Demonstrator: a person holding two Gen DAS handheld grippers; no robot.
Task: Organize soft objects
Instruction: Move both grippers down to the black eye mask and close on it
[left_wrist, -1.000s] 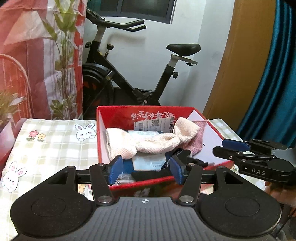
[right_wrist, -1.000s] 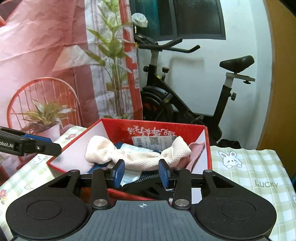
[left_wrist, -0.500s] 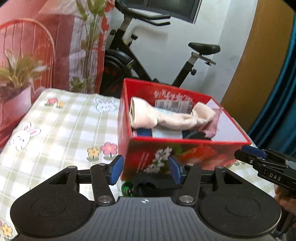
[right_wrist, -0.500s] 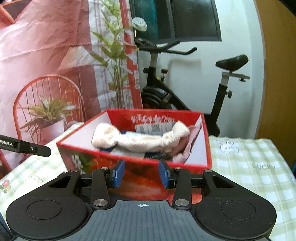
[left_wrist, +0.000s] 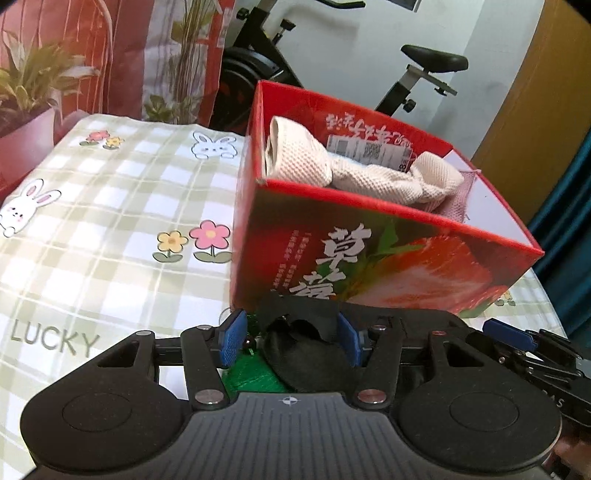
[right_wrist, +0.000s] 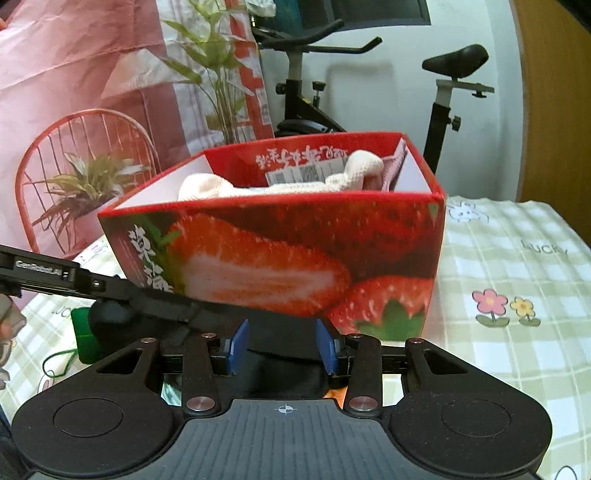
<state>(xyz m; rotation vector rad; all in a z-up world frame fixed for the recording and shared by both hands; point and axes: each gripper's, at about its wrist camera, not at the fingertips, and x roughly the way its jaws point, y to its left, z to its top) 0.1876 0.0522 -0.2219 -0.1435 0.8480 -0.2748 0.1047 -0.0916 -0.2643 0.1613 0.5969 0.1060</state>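
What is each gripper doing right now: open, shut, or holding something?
Left gripper: open, black cloth between its pads, not clamped.
Right gripper: open, set over the same black cloth, no grip seen.

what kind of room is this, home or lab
Most likely a room in a home: an exercise bike by the wall, a potted plant, and a bunny-print tablecloth under the strawberry box.

Both the left gripper (left_wrist: 290, 338) and right gripper (right_wrist: 282, 345) point downward, fingers parted.
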